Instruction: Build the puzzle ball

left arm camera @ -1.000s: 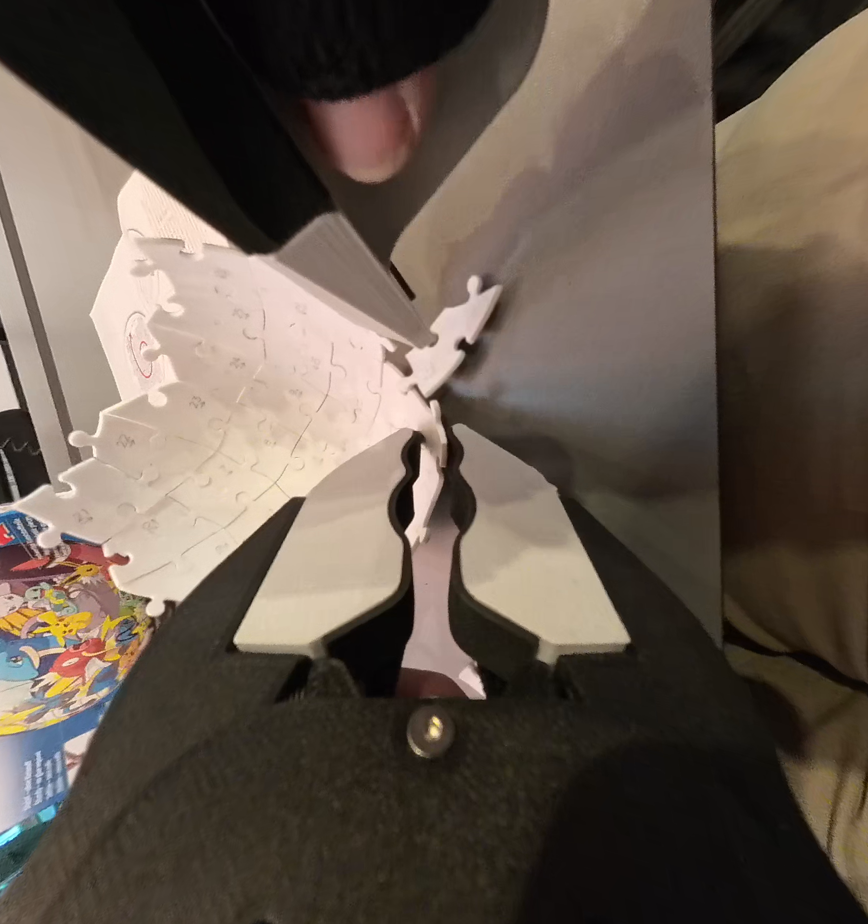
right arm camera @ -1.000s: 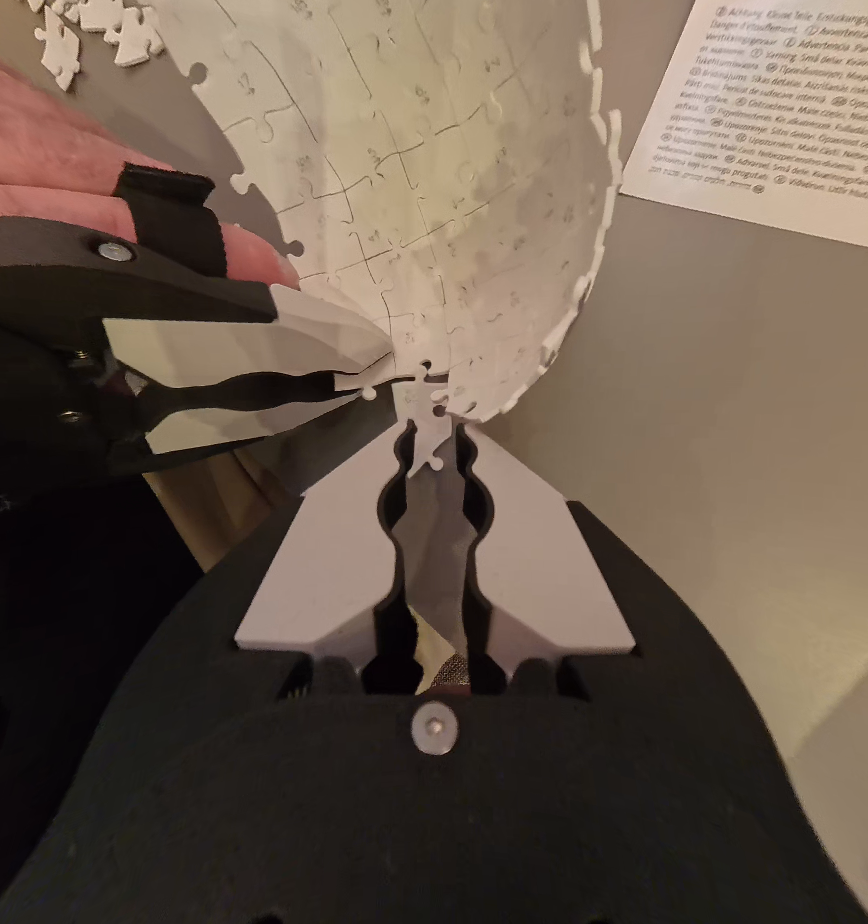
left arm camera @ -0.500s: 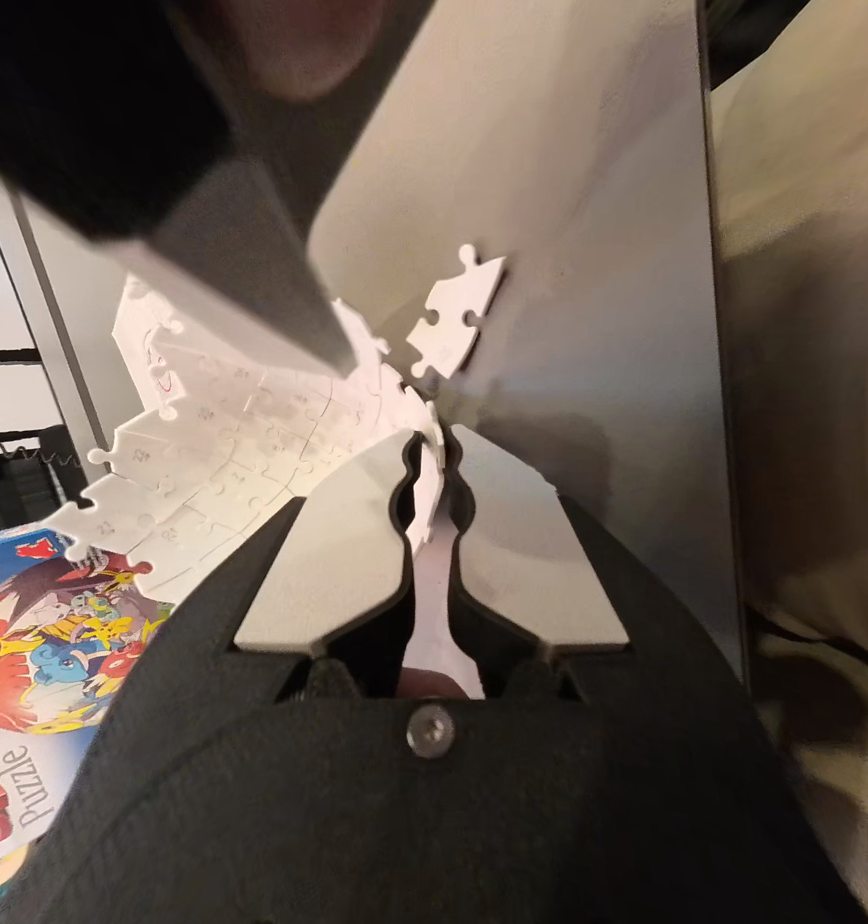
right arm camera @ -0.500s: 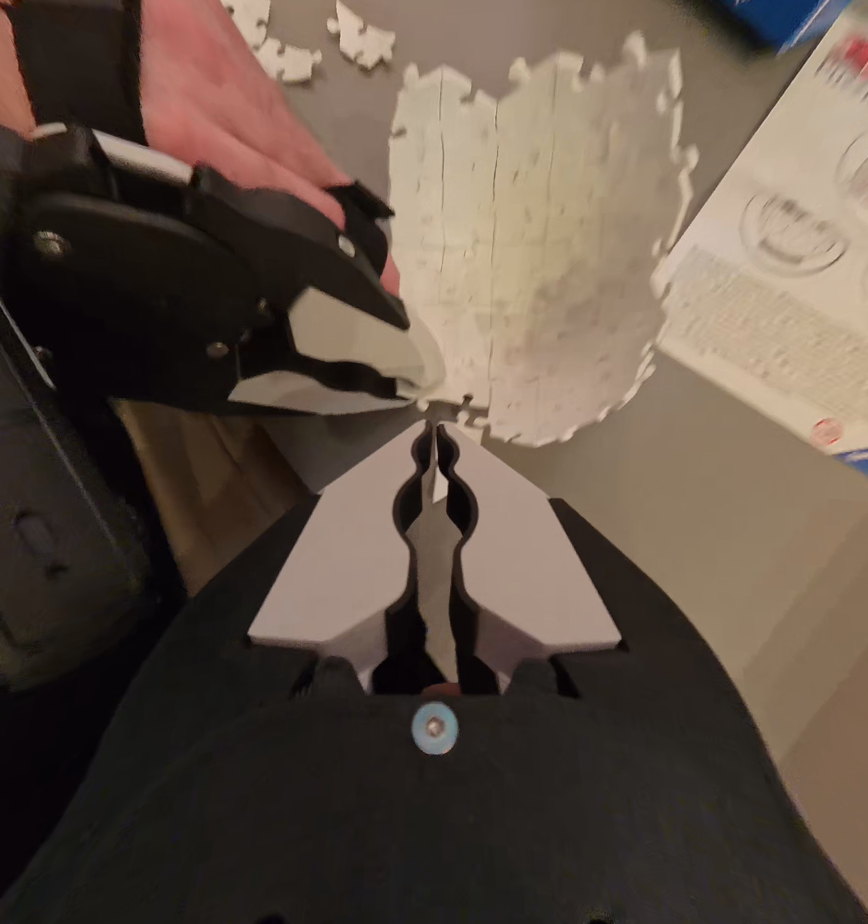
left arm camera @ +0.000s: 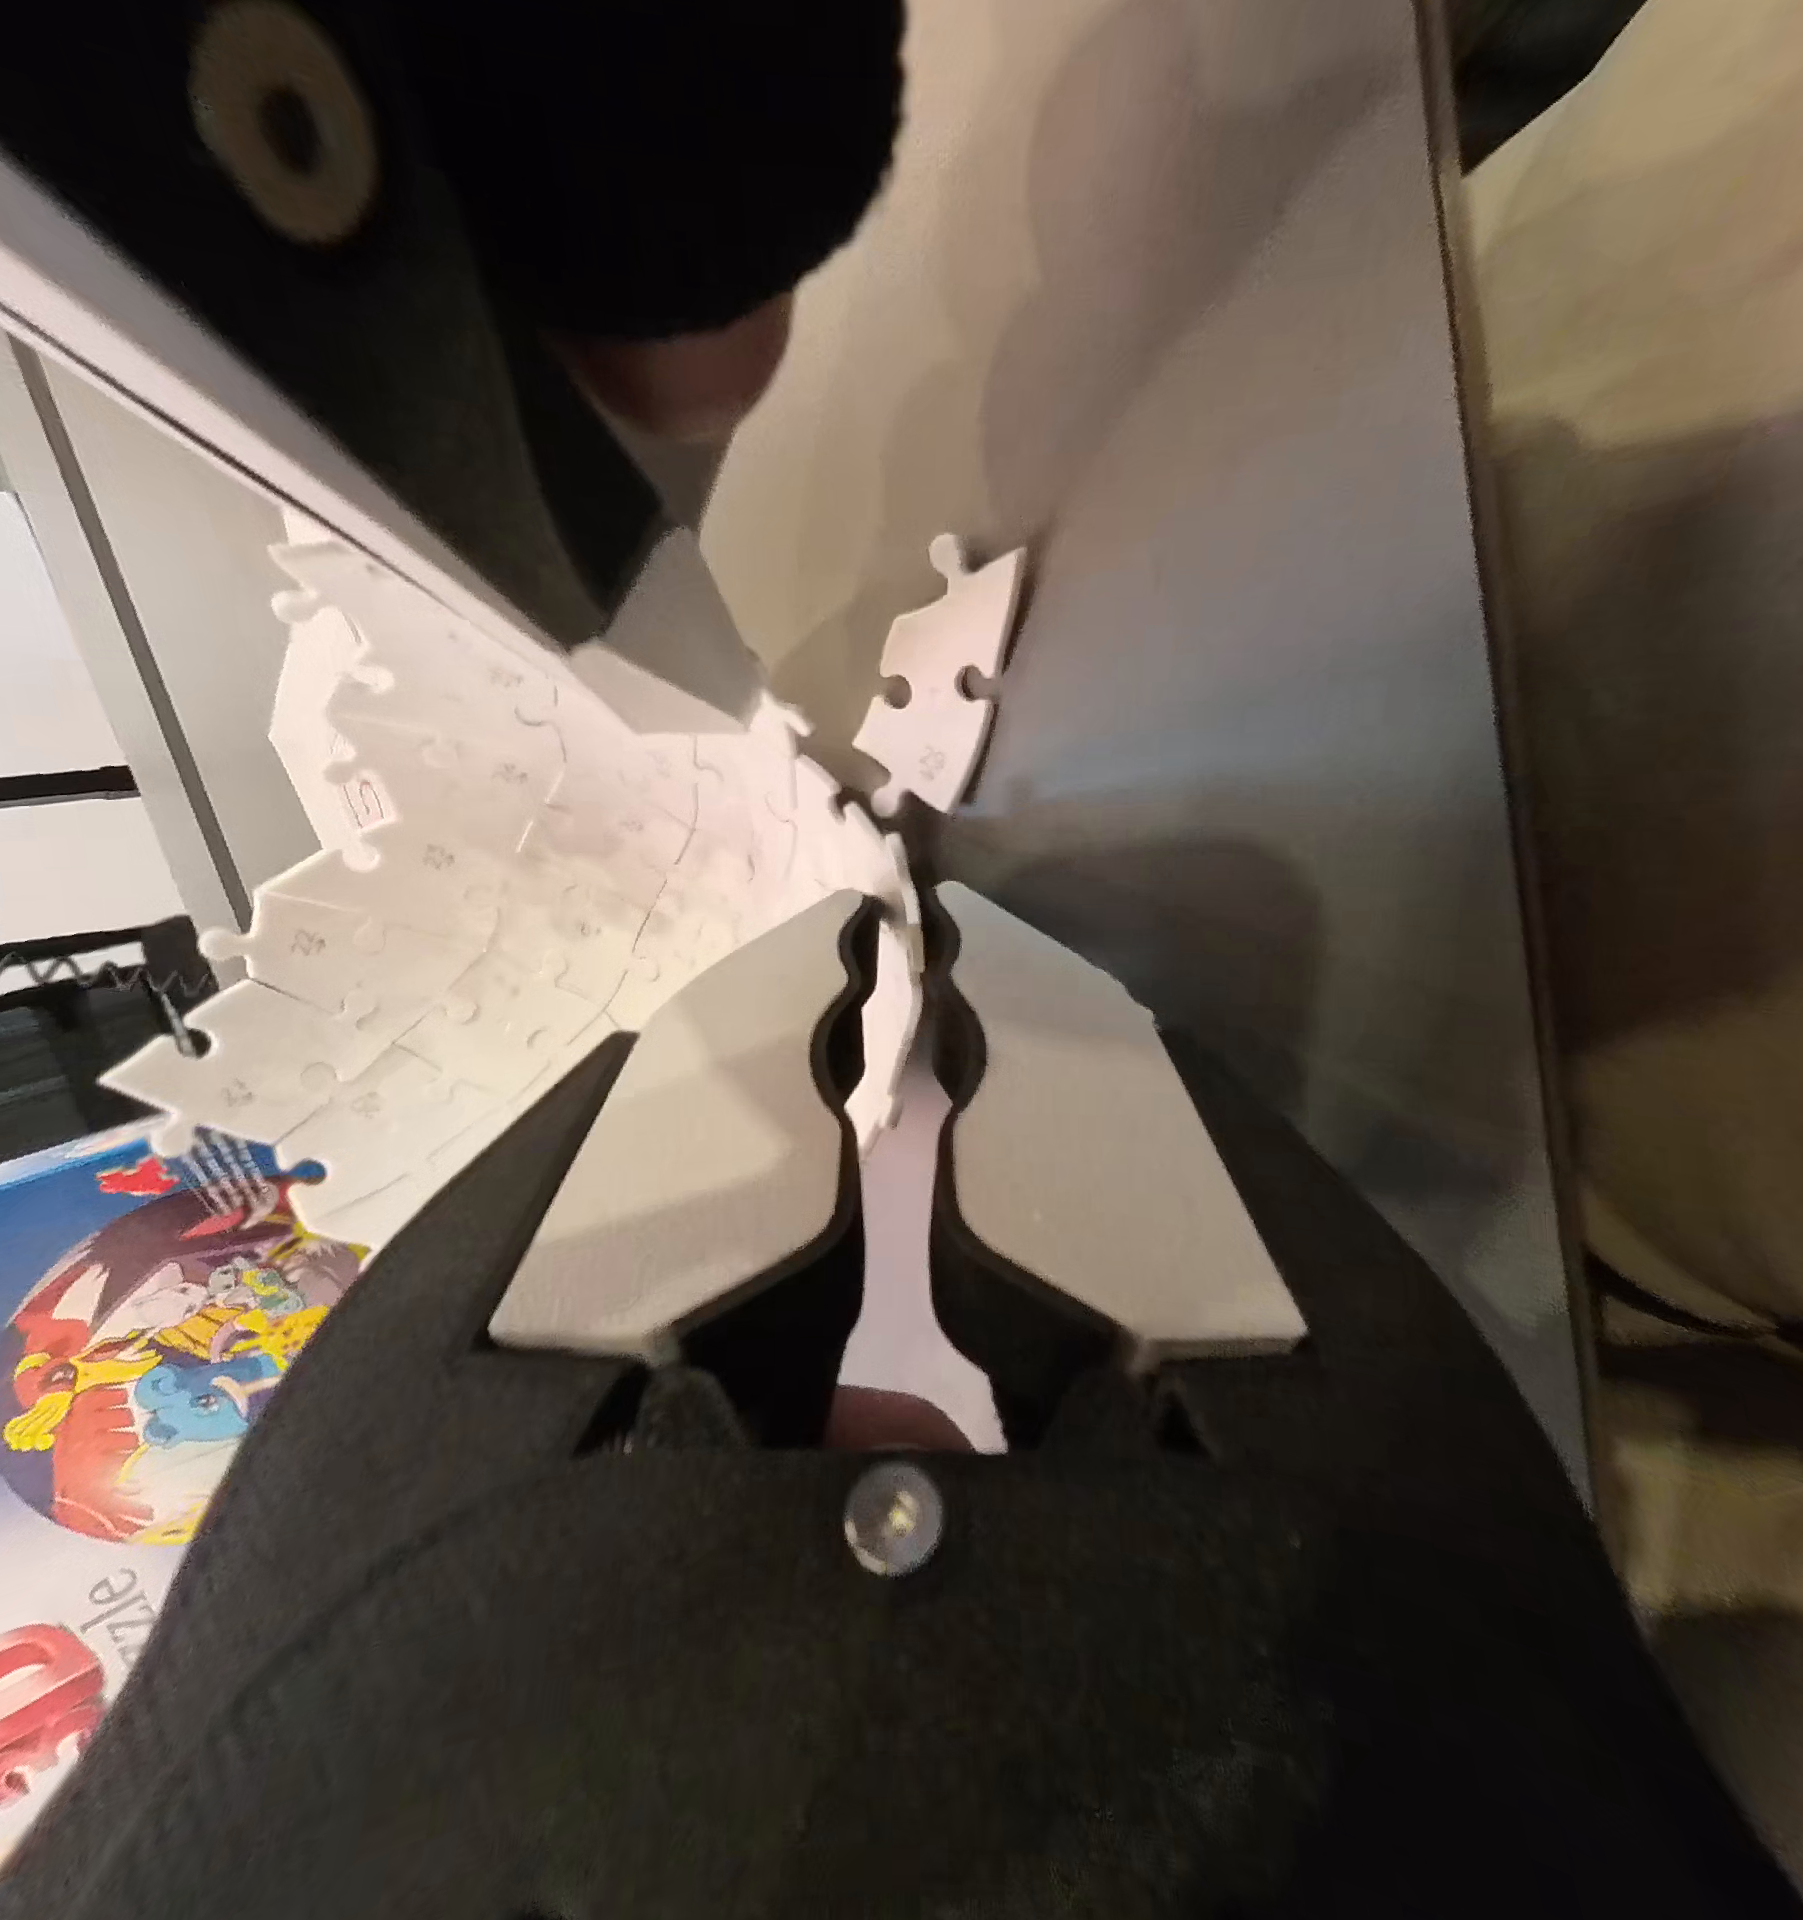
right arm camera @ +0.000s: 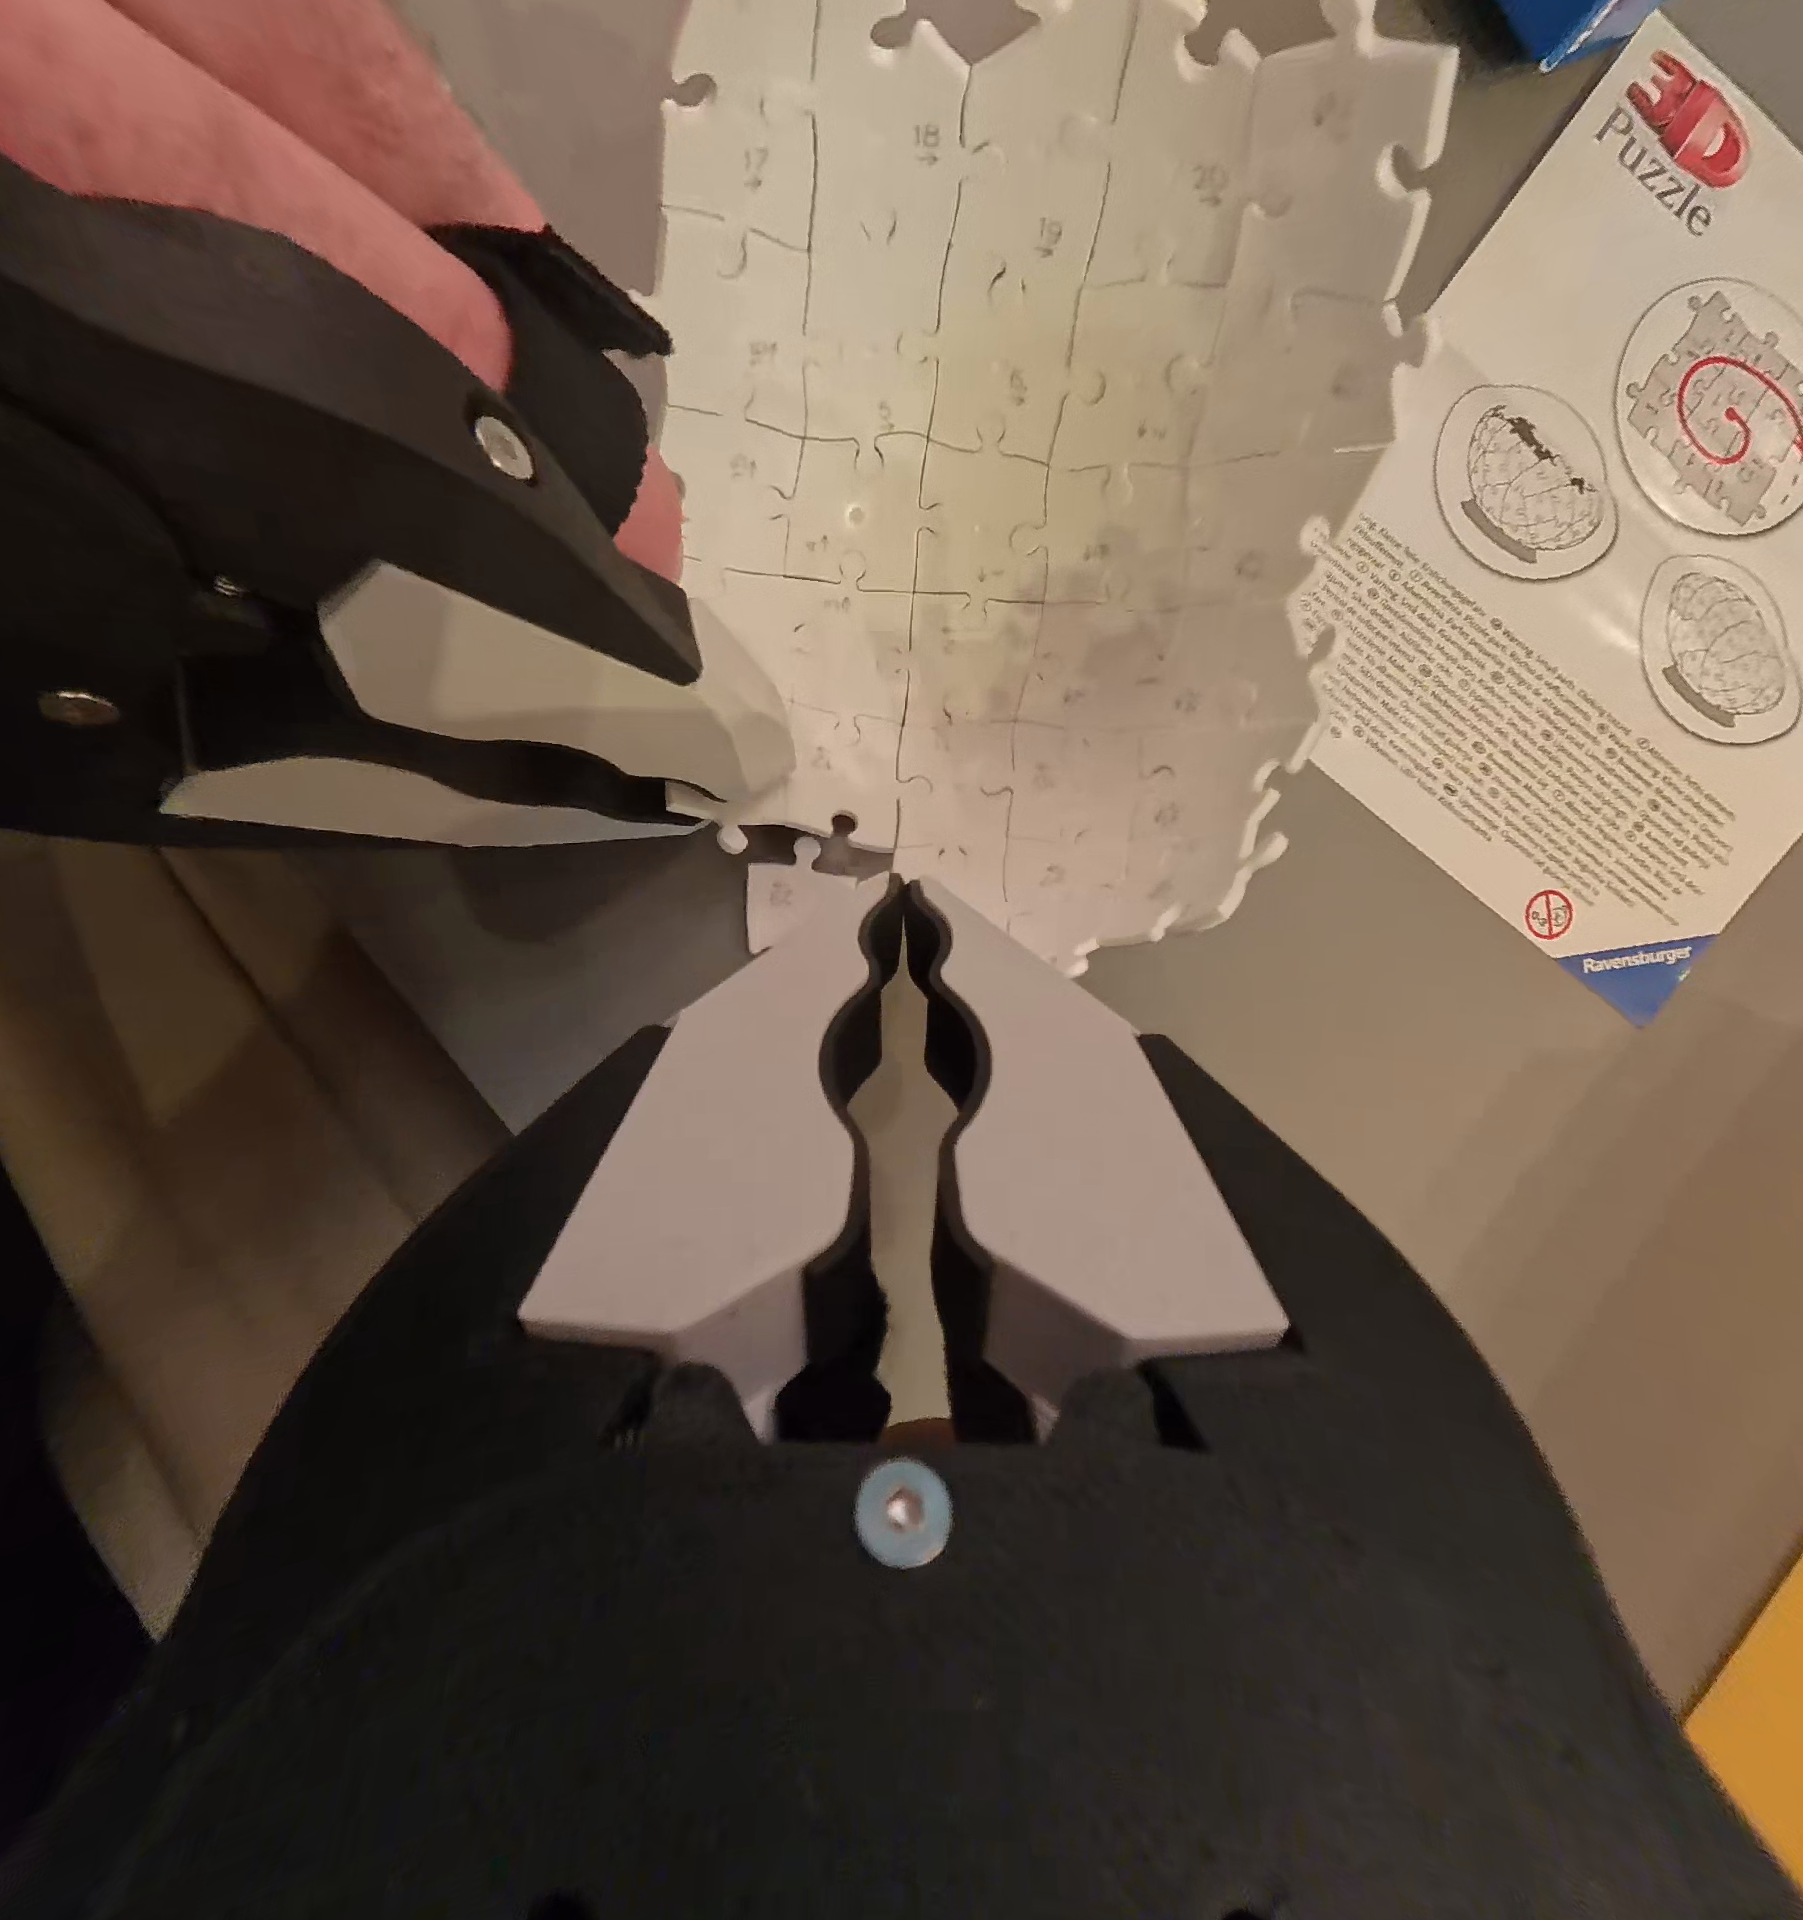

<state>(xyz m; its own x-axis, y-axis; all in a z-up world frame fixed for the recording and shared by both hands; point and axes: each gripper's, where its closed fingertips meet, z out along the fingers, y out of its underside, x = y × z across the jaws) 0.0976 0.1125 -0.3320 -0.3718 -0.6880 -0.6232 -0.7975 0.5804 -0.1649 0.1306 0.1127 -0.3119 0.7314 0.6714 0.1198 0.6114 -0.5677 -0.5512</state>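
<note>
The white puzzle shell (left arm camera: 461, 883), a curved half-built ball with numbered backs, is held up off the grey table (right arm camera: 1396, 1195). My left gripper (left arm camera: 902, 904) is shut on the shell's rim; it enters the right wrist view from the left (right arm camera: 689, 816). One single piece (left arm camera: 944, 686) sticks out from the rim just beyond the left fingertips and is held by neither gripper. It also shows in the right wrist view (right arm camera: 777, 904). My right gripper (right arm camera: 902, 888) is shut, with its tips against the shell's lower rim (right arm camera: 980, 468) beside that piece.
A printed instruction sheet (right arm camera: 1603, 520) lies on the table right of the shell. The blue puzzle box (left arm camera: 97, 1351) lies lower left in the left wrist view. The table's edge (left arm camera: 1499, 831) runs down the right, with cream fabric (left arm camera: 1707, 727) beyond it. Some 4 cm of space lies between my two pairs of fingers.
The right gripper let go of the single piece, which stays at the shell's rim. The right gripper closed and swung to look down into the shell. The left gripper kept its hold.
</note>
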